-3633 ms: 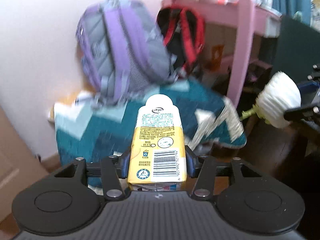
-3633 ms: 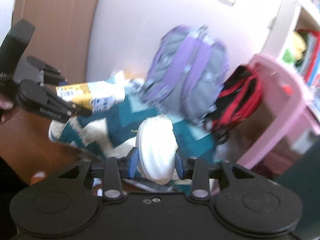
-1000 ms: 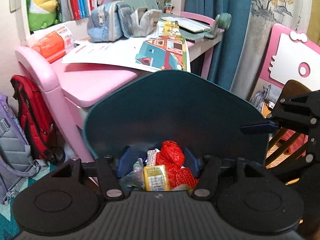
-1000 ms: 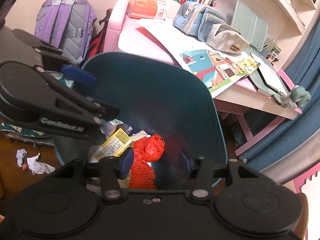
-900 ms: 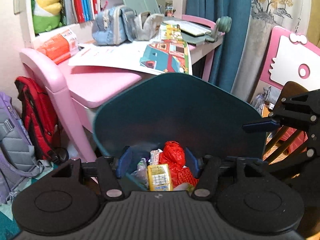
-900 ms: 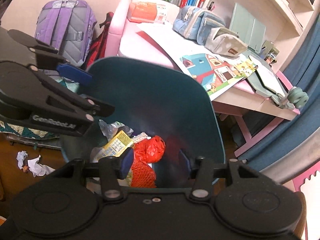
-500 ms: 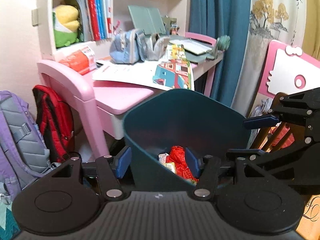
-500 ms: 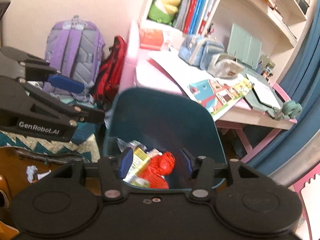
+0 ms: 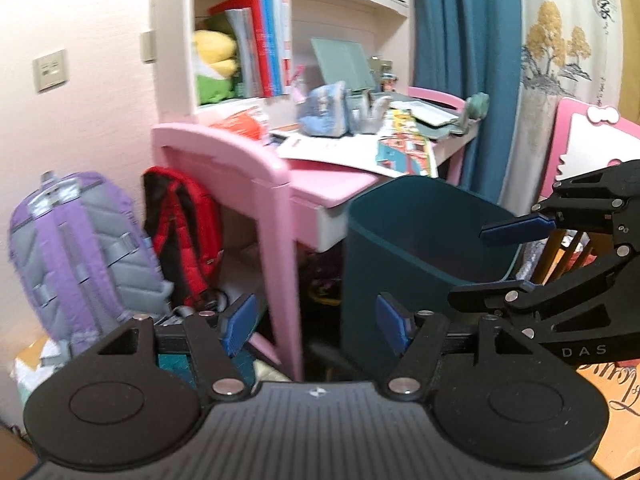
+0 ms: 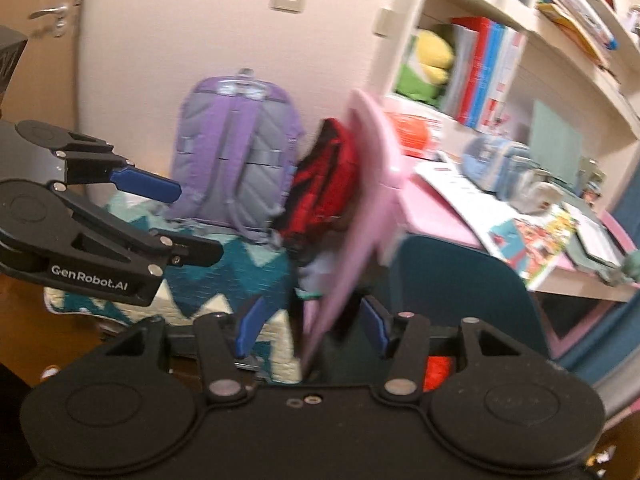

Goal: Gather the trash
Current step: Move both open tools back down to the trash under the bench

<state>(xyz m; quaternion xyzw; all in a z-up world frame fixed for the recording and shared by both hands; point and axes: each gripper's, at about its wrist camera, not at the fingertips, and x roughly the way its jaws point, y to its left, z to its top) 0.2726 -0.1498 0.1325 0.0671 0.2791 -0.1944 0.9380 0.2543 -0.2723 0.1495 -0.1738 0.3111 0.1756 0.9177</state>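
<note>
A dark teal trash bin stands beside the pink desk; it also shows in the right wrist view, with a bit of red trash low inside it. My left gripper is open and empty, pulled back to the left of the bin. My right gripper is open and empty, above the bin's near edge. Each gripper shows in the other's view, the right one and the left one, both with jaws apart.
A pink desk with papers and pencil cases stands behind the bin. A purple backpack and a red backpack lean by the wall. A teal patterned rug lies on the wooden floor. A pink chair is at right.
Both grippers have pulled back and up from the bin and swung left. The carton and white wad held 3.6 s ago are gone from the jaws; the carton lay in the bin.
</note>
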